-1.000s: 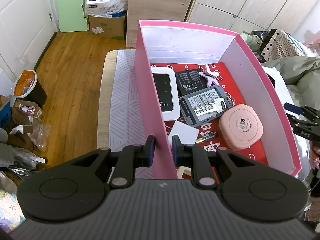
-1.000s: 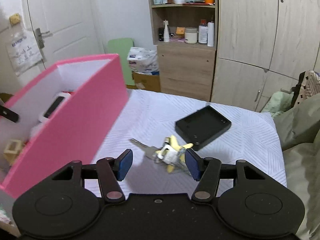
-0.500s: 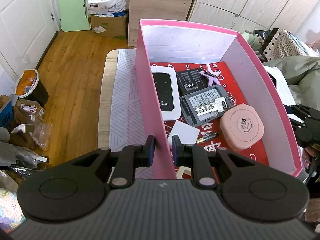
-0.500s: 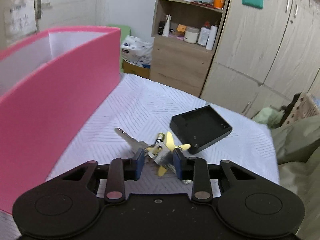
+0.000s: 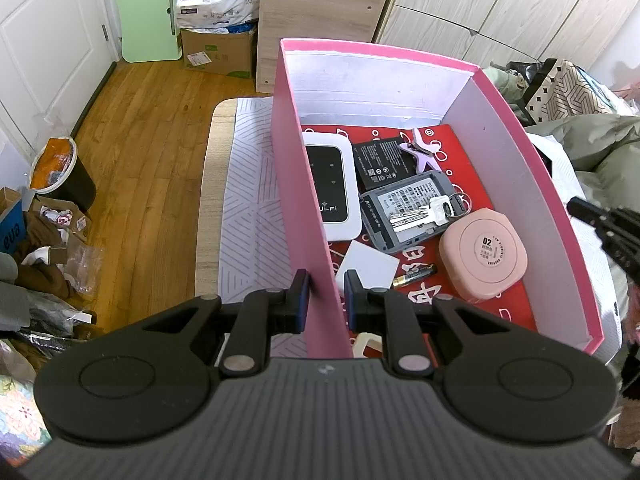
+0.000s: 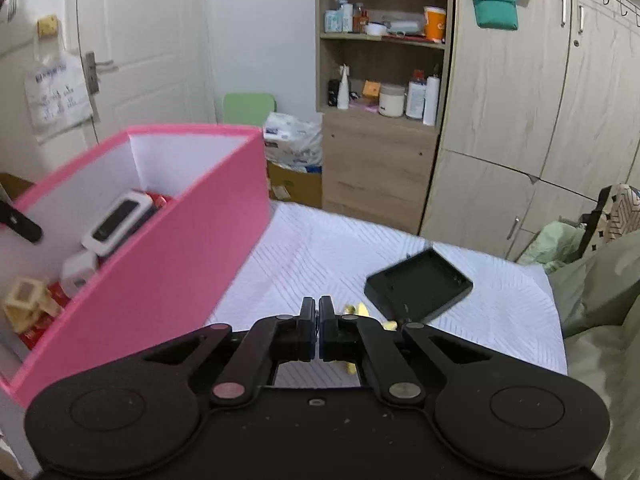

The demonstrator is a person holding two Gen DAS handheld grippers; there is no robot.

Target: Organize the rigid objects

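Right gripper (image 6: 318, 322) fingers pinched tight on yellow-tagged key bunch (image 6: 362, 312), near bed's white quilted cover (image 6: 500, 312). Light, stiff, floppy ring; grip tag or ring. Left gripper (image 5: 326, 294) fingers narrow, clamping tall pink cardboard box (image 5: 308, 208) wall. Far right: black plastic tray (image 6: 420, 288).

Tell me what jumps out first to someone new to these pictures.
The big pink box dominates, its near wall clamped by the left gripper. Inside lie a white router, keys and a round pink case. Outside it, a black tray lies on the white cover.
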